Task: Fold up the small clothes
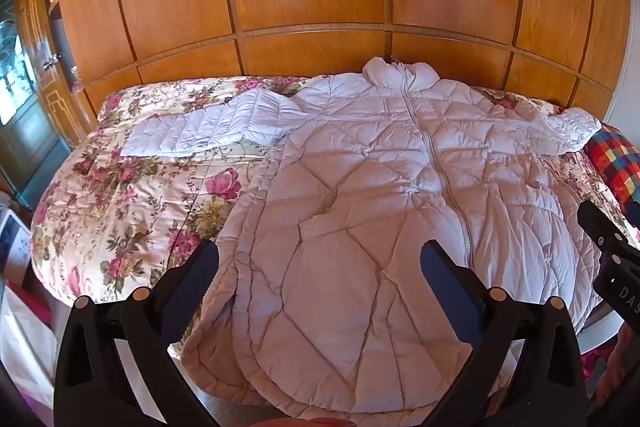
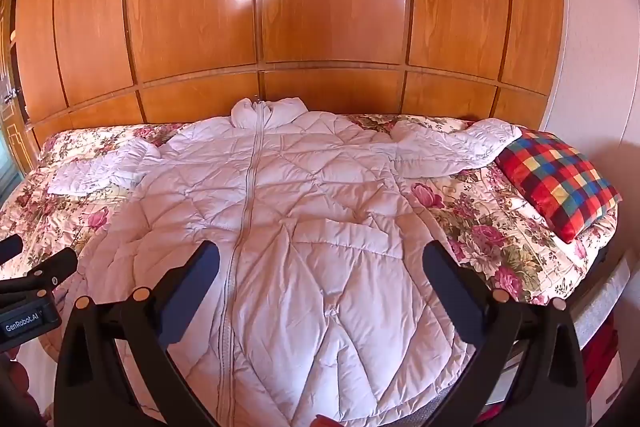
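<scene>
Fingers (image 1: pixel 200 267) of the left gripper (image 1: pixel 319 267) stand wide apart with nothing between them, and they hover above the lower part of the jacket (image 1: pixel 380 187), on its left half, without touching it. Those of the right gripper (image 2: pixel 320 267) are spread just as wide and are empty too; they hang over the other half, with the zipper (image 2: pixel 244 211) running up just beside the left finger of that pair. The jacket, a white quilted one, lies flat on the flowered bedspread (image 1: pixel 120 195), front side up and zipped closed, the collar (image 2: pixel 264 113) toward the wooden wall (image 2: pixel 320 7) and the hem at the near edge of the bed. Both sleeves are stretched out to the sides: the left sleeve (image 1: pixel 192 135) lies over the flowers, and the right sleeve (image 2: pixel 452 147) reaches until the checked pillow (image 2: pixel 556 179), where its cuff seems to touch the pillow. No fold is visible anywhere, so the task seems to be at its very beginning: the garment is only spread out and smoothed. Left to do, as it seems, is everything: to bring the sleeves over the body, then to fold the body itself into a compact packet.
</scene>
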`<state>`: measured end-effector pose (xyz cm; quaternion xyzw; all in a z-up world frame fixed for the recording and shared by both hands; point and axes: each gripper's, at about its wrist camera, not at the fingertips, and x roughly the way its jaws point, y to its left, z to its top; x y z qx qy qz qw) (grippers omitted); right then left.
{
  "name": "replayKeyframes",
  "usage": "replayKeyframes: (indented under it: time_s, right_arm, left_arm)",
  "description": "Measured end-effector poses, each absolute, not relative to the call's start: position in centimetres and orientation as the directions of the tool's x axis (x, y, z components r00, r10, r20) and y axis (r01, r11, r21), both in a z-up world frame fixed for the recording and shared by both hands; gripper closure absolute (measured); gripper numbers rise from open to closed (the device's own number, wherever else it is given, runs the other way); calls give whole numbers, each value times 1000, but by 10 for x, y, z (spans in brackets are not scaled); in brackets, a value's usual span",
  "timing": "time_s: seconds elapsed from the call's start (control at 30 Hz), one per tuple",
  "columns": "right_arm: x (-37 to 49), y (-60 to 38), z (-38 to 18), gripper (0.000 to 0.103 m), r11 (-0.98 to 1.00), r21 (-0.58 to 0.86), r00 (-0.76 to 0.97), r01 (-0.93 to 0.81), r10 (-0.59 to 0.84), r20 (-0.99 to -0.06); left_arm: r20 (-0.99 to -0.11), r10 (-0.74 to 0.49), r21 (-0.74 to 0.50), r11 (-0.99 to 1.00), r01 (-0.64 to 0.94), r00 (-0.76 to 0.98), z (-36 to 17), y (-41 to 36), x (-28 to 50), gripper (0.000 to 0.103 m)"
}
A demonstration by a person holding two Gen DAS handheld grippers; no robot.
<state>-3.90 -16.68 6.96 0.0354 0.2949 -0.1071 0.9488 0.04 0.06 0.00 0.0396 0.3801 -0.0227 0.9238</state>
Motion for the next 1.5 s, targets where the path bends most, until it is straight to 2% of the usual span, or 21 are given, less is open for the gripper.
replayKeyframes:
  time_s: [1.5]
  right_arm:
    - [-37,-175,66,2,971,15,782,238,-183,-596]
  left_arm:
    - [-714,-44,42,994,105,699,-8,-3,3,3]
